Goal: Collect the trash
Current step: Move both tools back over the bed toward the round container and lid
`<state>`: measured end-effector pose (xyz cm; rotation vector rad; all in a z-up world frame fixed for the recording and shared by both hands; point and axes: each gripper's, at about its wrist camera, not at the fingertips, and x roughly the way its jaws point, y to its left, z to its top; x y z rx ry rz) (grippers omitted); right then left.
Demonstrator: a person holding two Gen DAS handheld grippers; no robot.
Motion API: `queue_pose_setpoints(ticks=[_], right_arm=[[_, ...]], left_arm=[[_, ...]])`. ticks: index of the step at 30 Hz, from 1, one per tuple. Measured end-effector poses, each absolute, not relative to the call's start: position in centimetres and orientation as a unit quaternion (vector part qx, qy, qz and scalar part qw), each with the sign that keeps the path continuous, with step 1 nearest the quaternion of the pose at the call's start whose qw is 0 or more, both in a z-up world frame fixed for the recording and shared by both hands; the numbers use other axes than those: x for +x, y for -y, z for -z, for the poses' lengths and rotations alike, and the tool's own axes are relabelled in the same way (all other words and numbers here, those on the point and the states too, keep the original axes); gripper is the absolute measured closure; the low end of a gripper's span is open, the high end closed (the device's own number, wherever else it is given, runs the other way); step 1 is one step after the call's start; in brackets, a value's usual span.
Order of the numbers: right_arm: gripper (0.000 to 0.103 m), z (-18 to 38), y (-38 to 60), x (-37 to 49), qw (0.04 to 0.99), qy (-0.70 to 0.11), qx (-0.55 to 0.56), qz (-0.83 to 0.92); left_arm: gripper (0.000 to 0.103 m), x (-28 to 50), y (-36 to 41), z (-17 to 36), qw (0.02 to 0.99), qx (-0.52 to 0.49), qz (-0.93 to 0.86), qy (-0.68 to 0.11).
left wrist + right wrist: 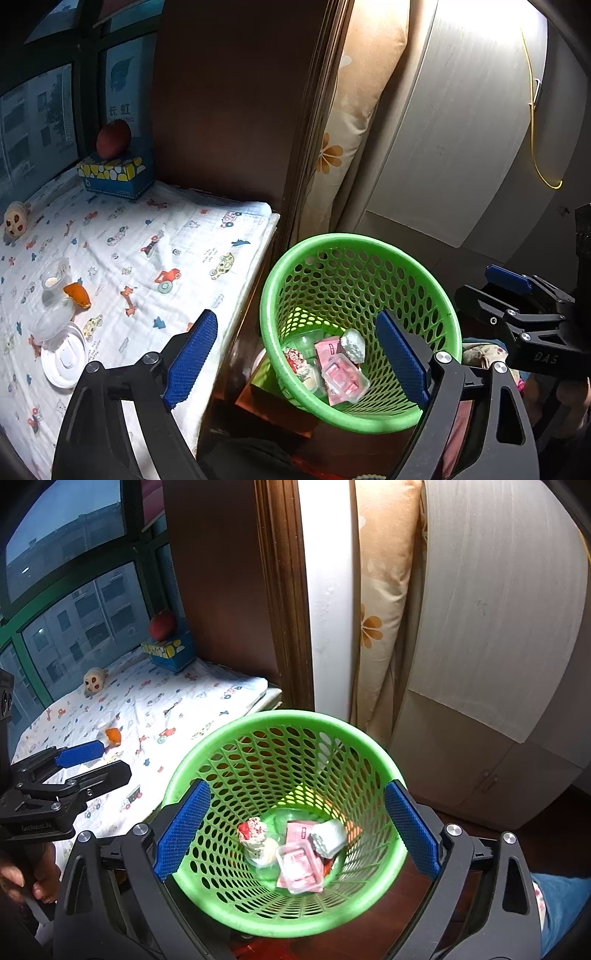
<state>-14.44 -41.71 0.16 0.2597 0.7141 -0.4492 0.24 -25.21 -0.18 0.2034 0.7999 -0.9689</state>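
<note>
A green mesh basket [332, 240] [280, 716] stands on the floor beside a bed with a cartoon-print sheet [155, 236]. Inside lie a pink wrapper [299, 830], a clear plastic tray [299, 864], a white crumpled wad [328, 836] and a red-and-white wad [253, 832]. My right gripper [297, 786] hangs open above the basket's mouth, nothing between its fingers. My left gripper [295, 317] is open and empty too, straddling the bed edge and the basket's left rim. On the sheet lie an orange scrap [78, 294], a clear cup [55, 280] and a white lid [64, 360].
A blue-and-yellow tissue box [114, 173] with a red round fruit [113, 138] on it sits at the bed's far end, by the window. A small toy [16, 218] lies at the left. A dark wooden panel, a floral cushion [351, 129] and a pale wardrobe [461, 129] stand behind the basket.
</note>
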Motion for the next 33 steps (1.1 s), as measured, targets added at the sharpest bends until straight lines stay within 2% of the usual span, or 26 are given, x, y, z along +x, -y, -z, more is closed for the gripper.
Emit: queue_pose_setpoints(ticks=[12,33], right_arm=[[0.008,0.0,40.3,-13.0,0.907,-0.347,0.118,0.208],[0.007,0.5,36.1,-7.7,0.917,-0.355,0.103,0.147]], left_arm=[[0.01,2.1,22.7,0.2,0.827,0.085,0.416,-0.37],[0.009,8.3,14.5,0.7,0.878,0.052,0.306,-0.366]])
